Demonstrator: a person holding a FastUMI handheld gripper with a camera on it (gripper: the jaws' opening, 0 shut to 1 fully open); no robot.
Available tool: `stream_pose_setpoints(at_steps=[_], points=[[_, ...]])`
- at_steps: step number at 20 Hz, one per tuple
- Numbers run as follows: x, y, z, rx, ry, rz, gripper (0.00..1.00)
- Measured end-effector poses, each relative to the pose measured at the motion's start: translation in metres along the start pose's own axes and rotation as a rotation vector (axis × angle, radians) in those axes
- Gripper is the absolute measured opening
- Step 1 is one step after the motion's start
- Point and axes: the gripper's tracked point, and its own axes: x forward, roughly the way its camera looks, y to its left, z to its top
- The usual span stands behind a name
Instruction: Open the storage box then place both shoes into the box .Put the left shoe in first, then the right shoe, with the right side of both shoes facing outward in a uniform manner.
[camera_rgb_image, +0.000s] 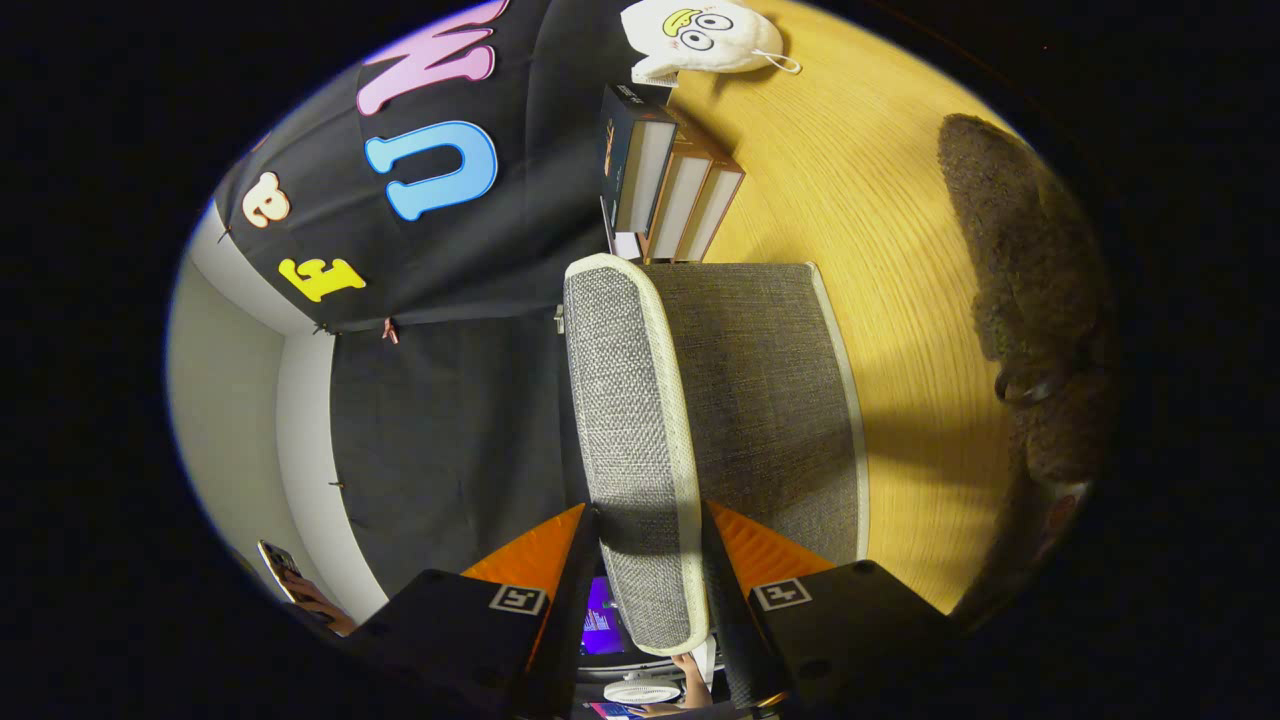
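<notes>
the view is rolled on its side, so the wooden table (880, 200) stands like a wall behind everything. the gripper (650, 560) has its two fingers pinching the cream-trimmed edge of the lid (630, 420) of one grey fabric box (770, 400), one finger on each face of the flap. this looks like the opening step: the lid appears lifted clear of the box body, held by its rim so it can swing back. one dark fuzzy shoe (1040, 300) lies on the table beyond the box, well apart from it; whether a second shoe lies past it cannot be told. three books (670, 180) stand just beside the box, and one white plush toy (700, 40) sits past them. neither shoe is in the box yet, by the look of it.
</notes>
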Motion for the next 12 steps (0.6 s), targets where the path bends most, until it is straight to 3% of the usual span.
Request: stream_pose_setpoints(at_steps=[3, 5, 12], points=[[-0.010, 0.019, 0.009, -0.026, -0.051, 0.043, 0.14], [-0.015, 0.028, 0.007, -0.079, -0.067, 0.044, 0.05], [-0.015, 0.085, 0.005, -0.212, -0.179, 0.049, 0.05]])
